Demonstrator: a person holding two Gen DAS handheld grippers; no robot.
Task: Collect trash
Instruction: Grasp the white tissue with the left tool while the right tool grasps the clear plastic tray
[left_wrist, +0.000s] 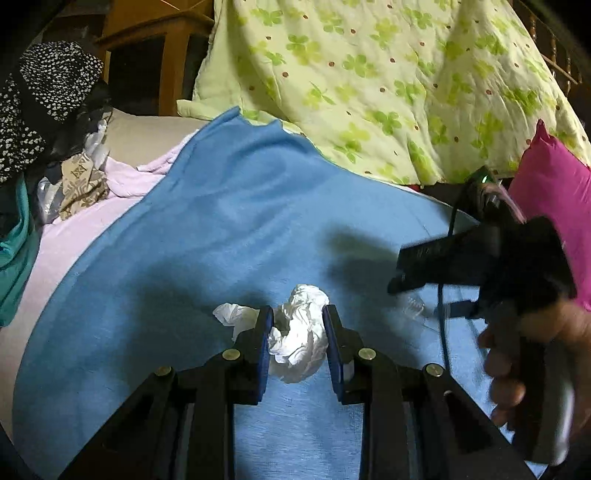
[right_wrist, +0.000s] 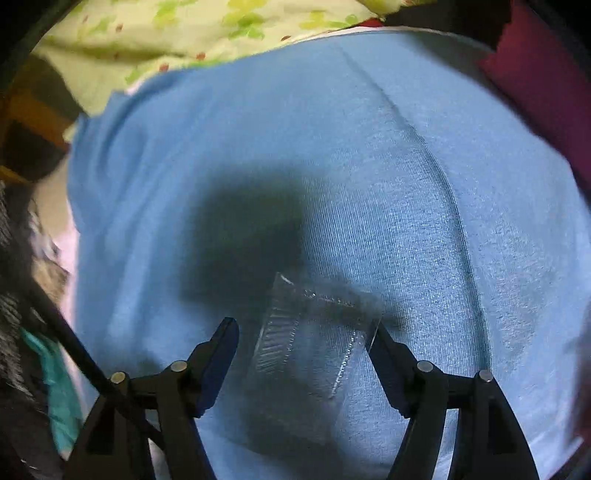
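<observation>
While your left gripper (left_wrist: 297, 326) pinches the tissue (left_wrist: 299, 339) on the blue sheet (left_wrist: 207, 221), your right gripper (right_wrist: 303, 354) straddles the clear tray (right_wrist: 314, 343) open: close, then lift both.

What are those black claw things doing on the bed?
A person holds a gripper in each hand and is picking up trash from the blue blanket. The left gripper has its fingers around a crumpled white tissue. The right gripper is open, with a clear plastic container lying between its fingers, not pinched yet.
</observation>
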